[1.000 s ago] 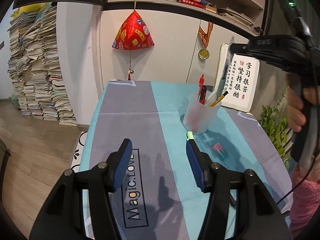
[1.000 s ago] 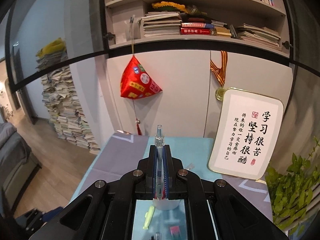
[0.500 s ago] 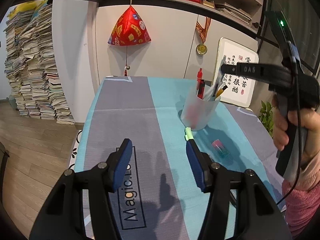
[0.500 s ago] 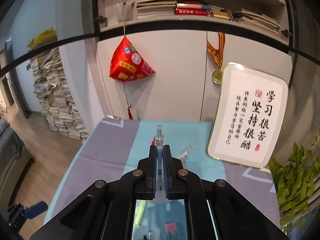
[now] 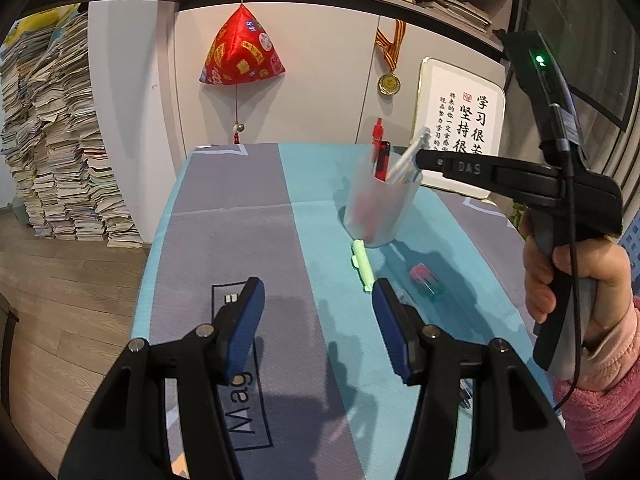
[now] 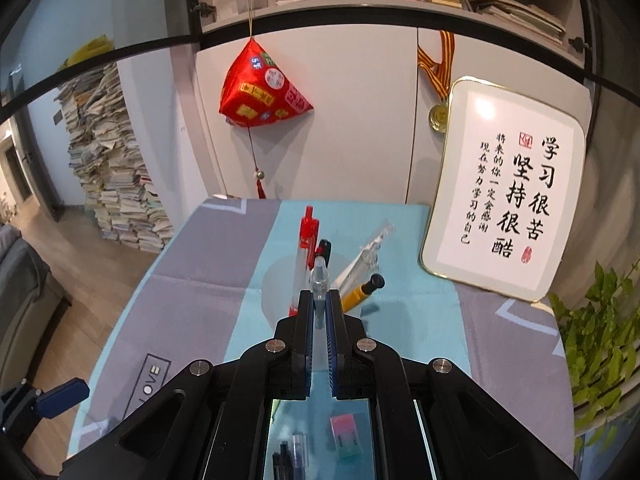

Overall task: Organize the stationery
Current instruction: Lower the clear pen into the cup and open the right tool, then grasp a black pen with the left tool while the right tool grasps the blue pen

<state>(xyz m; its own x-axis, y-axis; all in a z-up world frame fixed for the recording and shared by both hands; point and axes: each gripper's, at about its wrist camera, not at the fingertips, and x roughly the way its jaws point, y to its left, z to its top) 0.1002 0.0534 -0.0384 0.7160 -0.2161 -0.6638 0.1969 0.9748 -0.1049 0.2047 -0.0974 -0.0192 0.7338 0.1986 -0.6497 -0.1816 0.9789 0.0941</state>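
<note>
Translucent frosted plastic pen cup (image 5: 378, 210) held four pens; right gripper (image 6: 320, 300) clamped a clear pen (image 6: 319, 276); left gripper (image 5: 318, 300) stood apart, empty.

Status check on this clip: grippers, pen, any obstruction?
Right gripper shut on clear pen, above pen cup. Left gripper open, empty. Green highlighter and eraser on table; nothing blocking.

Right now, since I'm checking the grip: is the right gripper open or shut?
Shut. The right gripper has its blue pads pressed on a clear pen, held over the frosted cup.
</note>
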